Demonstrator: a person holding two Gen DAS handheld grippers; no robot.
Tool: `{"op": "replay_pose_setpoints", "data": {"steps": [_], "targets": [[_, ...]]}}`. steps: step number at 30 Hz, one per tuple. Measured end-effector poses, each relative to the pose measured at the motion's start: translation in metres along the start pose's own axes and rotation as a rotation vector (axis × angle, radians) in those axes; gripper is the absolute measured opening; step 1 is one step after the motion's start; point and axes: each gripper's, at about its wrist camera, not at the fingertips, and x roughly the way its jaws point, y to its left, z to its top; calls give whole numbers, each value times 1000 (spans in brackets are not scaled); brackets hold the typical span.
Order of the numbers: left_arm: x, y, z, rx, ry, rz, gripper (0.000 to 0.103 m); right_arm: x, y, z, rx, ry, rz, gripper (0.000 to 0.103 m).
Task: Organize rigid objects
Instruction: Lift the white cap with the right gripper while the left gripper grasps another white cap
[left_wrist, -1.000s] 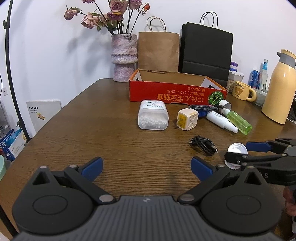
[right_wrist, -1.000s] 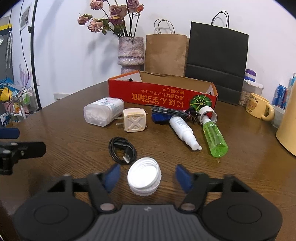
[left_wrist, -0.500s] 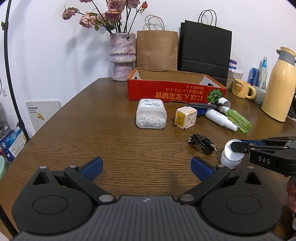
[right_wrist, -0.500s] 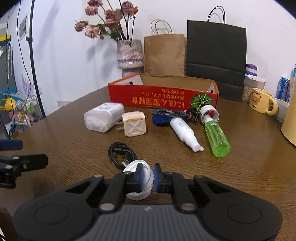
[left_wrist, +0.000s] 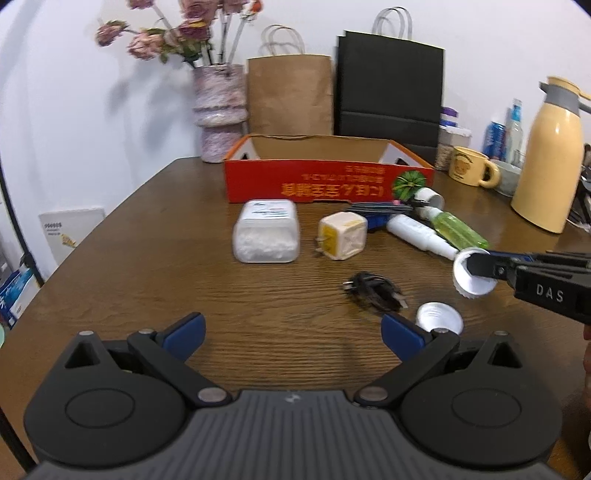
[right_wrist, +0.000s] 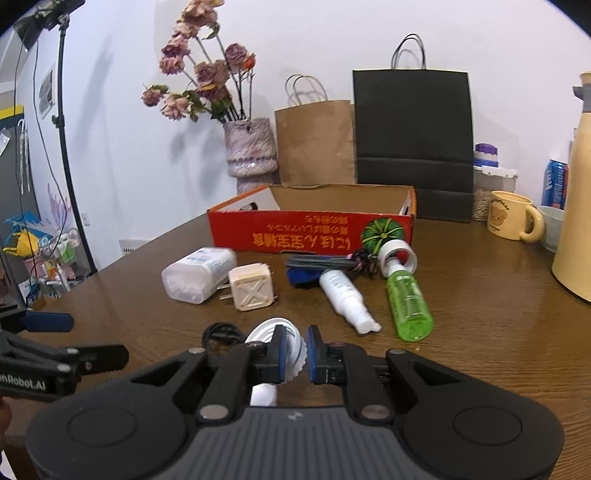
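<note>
My right gripper (right_wrist: 295, 354) clamps the white cap (right_wrist: 291, 341), lifted above the table (left_wrist: 147, 258); my left gripper (left_wrist: 291, 328) gapes empty beside the capless jar (left_wrist: 439, 317).

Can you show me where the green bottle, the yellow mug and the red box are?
green bottle (right_wrist: 408, 306), right wrist view, on the middle of its clear green body.
yellow mug (right_wrist: 508, 216), right wrist view, on its side with the bear picture.
red box (left_wrist: 325, 181), left wrist view, on its printed front wall.
</note>
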Motion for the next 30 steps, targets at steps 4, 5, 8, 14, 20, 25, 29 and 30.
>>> {"op": "replay_pose_setpoints", "data": {"steps": [4, 5, 8, 14, 20, 25, 29, 30], "targets": [[4, -19, 3, 28, 2, -23, 103, -5, -10, 0, 2, -15, 2, 11], [5, -23, 4, 34, 3, -28, 103, -6, -12, 0, 4, -16, 0, 11], [9, -37, 6, 54, 6, -52, 103, -9, -22, -1, 9, -21, -5, 11], [21, -62, 7, 65, 25, -78, 103, -16, -42, -4, 14, -24, -17, 11], [37, -81, 6, 52, 66, -70, 103, -21, -59, -7, 22, -27, -16, 11], [46, -93, 4, 42, 92, -52, 102, -23, -66, -9, 34, -34, -9, 11], [52, -99, 2, 30, 110, -38, 98, -23, -66, -10, 37, -40, -3, 11], [53, -100, 1, 28, 114, -35, 96, -23, -66, -11, 36, -43, -1, 11]]}}
